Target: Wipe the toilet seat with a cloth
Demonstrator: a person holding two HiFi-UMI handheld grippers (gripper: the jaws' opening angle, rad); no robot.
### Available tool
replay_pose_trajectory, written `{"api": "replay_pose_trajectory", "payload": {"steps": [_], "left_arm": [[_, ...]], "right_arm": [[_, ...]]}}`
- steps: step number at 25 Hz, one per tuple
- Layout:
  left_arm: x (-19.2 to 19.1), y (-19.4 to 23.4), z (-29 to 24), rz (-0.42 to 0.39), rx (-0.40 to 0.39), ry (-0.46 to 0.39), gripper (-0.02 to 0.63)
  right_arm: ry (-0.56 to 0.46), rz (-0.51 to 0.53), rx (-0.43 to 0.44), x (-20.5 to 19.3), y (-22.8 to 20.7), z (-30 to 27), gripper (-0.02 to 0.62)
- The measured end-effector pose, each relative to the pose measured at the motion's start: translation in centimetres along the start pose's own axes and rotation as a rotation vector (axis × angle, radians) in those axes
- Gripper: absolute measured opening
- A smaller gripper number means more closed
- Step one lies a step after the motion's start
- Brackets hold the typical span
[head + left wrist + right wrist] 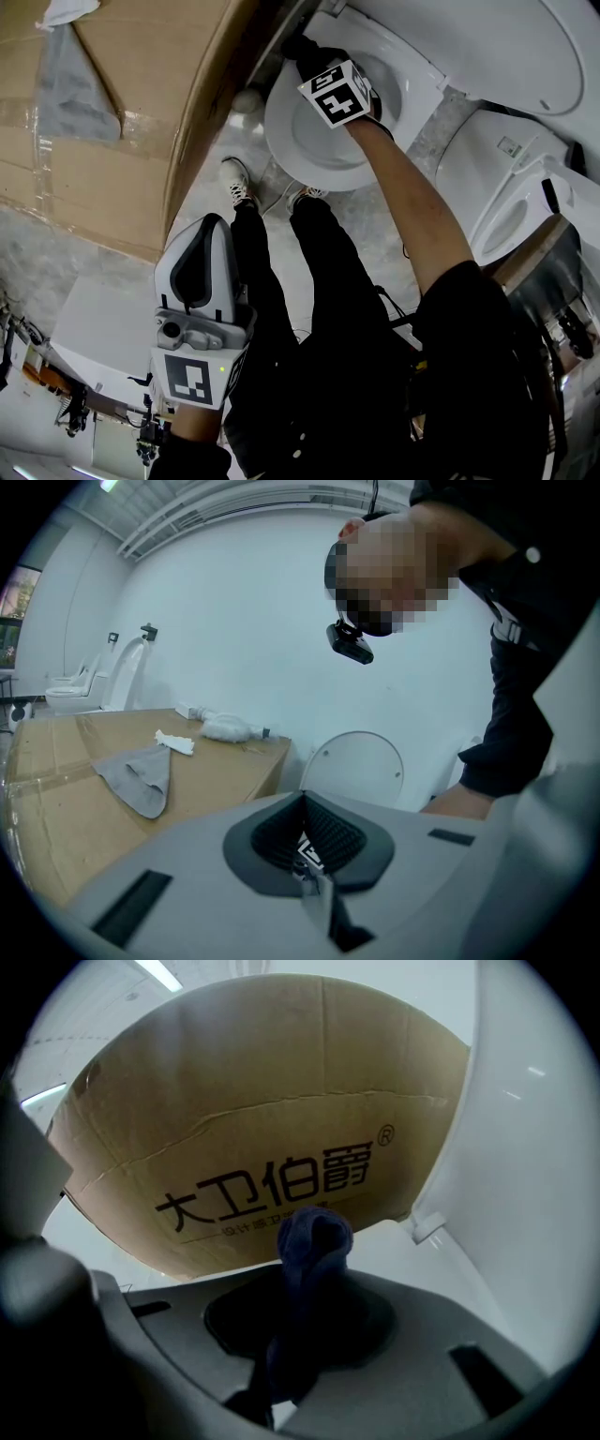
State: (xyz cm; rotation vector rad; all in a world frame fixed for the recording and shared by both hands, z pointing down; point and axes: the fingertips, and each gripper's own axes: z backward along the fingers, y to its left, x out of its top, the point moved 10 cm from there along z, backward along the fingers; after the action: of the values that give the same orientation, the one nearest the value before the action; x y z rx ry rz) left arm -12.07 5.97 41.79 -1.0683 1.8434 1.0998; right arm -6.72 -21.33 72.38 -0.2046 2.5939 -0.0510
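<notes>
In the head view the white toilet seat (314, 164) lies at the top centre, with its lid (497, 42) raised behind it. My right gripper (298, 47) reaches to the seat's far rim, next to the cardboard box, and is shut on a dark blue cloth (305, 52). In the right gripper view the cloth (316, 1232) sticks up from between the jaws of the right gripper (309, 1283), over the white seat (412, 1260). My left gripper (211, 225) hangs low beside the person's legs, away from the toilet. In its own view the left gripper (305, 803) is shut and holds nothing.
A large cardboard box (141, 103) stands close to the left of the toilet. On top of it lie a grey cloth (141, 778) and a white bundle (230, 728). A second toilet (511, 211) stands at the right. The person's shoes (239, 183) are in front of the bowl.
</notes>
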Motion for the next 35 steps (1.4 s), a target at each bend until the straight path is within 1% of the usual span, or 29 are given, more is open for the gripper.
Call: {"api": "replay_pose_trajectory", "payload": {"steps": [6, 11, 20, 23, 27, 29, 33, 35], "left_arm": [[0.0, -0.2, -0.3, 0.001, 0.001, -0.002, 0.009], [-0.1, -0.6, -0.5, -0.007, 0.0, 0.008, 0.009], [-0.3, -1.1, -0.7, -0.022, -0.004, 0.015, 0.009], [-0.2, -1.5, -1.1, -0.024, -0.016, 0.003, 0.009], [-0.3, -2.2, -1.3, -0.021, -0.024, 0.016, 0.009], [-0.3, -2.5, -1.4, -0.021, -0.031, 0.019, 0.009], [-0.2, -2.8, -1.6, -0.028, -0.037, 0.028, 0.009], [-0.1, -2.9, -1.7, -0.025, -0.041, 0.026, 0.009]], "right_arm": [[-0.026, -0.081, -0.048, 0.2, -2.1, 0.5, 0.084], [-0.037, -0.128, -0.084, 0.3, -3.6, 0.8, 0.084], [-0.089, -0.288, -0.154, -0.5, -6.9, 2.0, 0.084], [-0.105, -0.321, -0.195, -1.0, -7.6, 2.6, 0.084], [-0.124, -0.352, -0.259, -1.9, -8.0, 3.1, 0.084], [-0.139, -0.396, -0.285, -2.4, -8.4, 3.4, 0.084], [-0.177, -0.519, -0.338, -3.6, -9.0, 4.3, 0.084], [-0.188, -0.556, -0.353, -4.2, -9.2, 4.7, 0.084]]}}
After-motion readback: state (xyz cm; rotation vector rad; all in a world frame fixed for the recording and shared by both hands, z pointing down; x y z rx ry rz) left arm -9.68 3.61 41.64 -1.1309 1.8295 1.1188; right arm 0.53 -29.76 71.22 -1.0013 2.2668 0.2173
